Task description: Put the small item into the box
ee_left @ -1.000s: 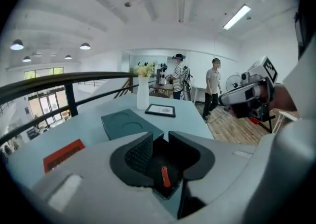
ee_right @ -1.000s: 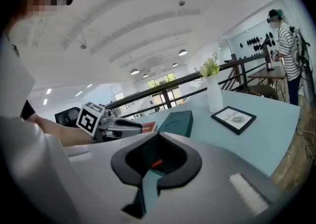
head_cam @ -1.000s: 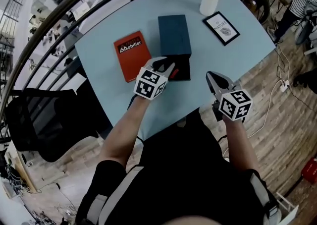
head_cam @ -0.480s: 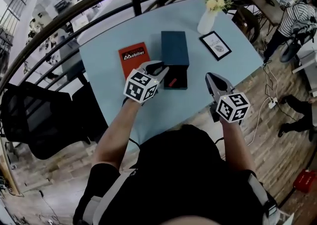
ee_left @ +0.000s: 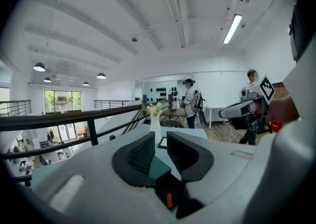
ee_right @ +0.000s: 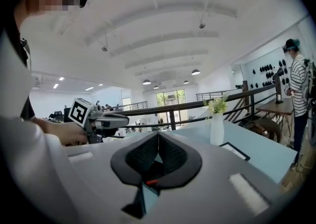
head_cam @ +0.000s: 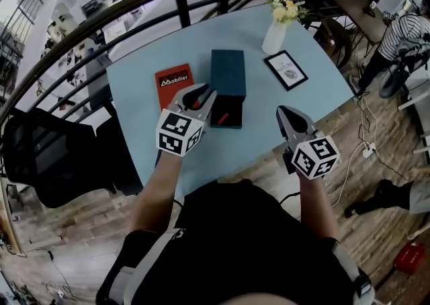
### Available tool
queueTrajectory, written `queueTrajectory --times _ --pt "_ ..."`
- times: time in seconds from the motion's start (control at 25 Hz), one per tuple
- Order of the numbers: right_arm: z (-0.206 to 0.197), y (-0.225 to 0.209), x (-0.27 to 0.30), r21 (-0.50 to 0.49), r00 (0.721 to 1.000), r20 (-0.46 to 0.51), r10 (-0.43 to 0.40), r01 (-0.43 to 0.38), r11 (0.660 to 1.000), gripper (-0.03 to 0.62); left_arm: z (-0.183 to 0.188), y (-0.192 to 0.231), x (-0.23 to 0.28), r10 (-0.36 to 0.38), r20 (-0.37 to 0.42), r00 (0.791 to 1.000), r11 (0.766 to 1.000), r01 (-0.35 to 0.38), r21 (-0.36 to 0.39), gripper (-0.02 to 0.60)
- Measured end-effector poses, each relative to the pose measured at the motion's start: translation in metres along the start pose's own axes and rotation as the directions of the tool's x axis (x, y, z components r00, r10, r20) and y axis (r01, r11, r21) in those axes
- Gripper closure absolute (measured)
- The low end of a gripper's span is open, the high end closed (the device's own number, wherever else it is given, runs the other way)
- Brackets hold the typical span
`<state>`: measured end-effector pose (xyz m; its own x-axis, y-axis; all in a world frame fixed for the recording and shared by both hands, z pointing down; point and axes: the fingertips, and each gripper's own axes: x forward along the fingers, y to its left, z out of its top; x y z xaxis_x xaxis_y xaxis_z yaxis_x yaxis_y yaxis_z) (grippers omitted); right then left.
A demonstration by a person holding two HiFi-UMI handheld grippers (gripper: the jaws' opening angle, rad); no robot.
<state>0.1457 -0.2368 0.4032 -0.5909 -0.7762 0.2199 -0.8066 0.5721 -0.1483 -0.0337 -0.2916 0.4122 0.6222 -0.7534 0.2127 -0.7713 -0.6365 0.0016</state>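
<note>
A small red item (head_cam: pixel 226 117) lies inside the open black box base (head_cam: pixel 224 103) on the light blue table (head_cam: pixel 259 137). The dark teal lid (head_cam: pixel 228 72) lies just behind the base. My left gripper (head_cam: pixel 201 94) hovers at the base's left edge. Its jaws are opening and nothing is between them. In the left gripper view the left gripper (ee_left: pixel 160 145) shows a clear gap, with the teal lid (ee_left: pixel 159 167) beyond it. My right gripper (head_cam: pixel 287 114) hangs over the table's near right edge, shut and empty. In its own view the right gripper (ee_right: pixel 158 139) has its pads together.
A red booklet (head_cam: pixel 173 82) lies left of the box. A white vase with flowers (head_cam: pixel 275 33) and a framed picture (head_cam: pixel 286 70) stand at the back right. A dark railing (head_cam: pixel 134 8) runs behind the table. A black chair (head_cam: pixel 60 162) stands at the left.
My left gripper has drawn back from over the box base to its left edge, and the red item now shows uncovered in the base. The right gripper has hardly moved.
</note>
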Motion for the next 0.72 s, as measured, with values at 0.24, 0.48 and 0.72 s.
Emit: queueTrajectory --times 0.24,0.48,0.72 --pt "0.001 -0.007 -0.007 -0.016 0.998 0.045 0.031 -0.03 0.999 0.592 0.027 0.016 -0.014 0.139 0.08 0.987 0.99 -0.136 -0.042 0.534" --pt "0.006 -0.029 -0.02 0.003 0.995 0.096 -0.016 0.016 1.0 0.594 0.021 0.009 -0.007 0.142 0.062 0.988 0.989 -0.139 -0.054 0.495" --pt "0.004 -0.035 -0.029 0.001 0.996 0.092 -0.016 0.016 1.0 0.594 0.005 -0.013 -0.008 0.116 0.034 0.993 0.991 -0.113 -0.068 0.494"
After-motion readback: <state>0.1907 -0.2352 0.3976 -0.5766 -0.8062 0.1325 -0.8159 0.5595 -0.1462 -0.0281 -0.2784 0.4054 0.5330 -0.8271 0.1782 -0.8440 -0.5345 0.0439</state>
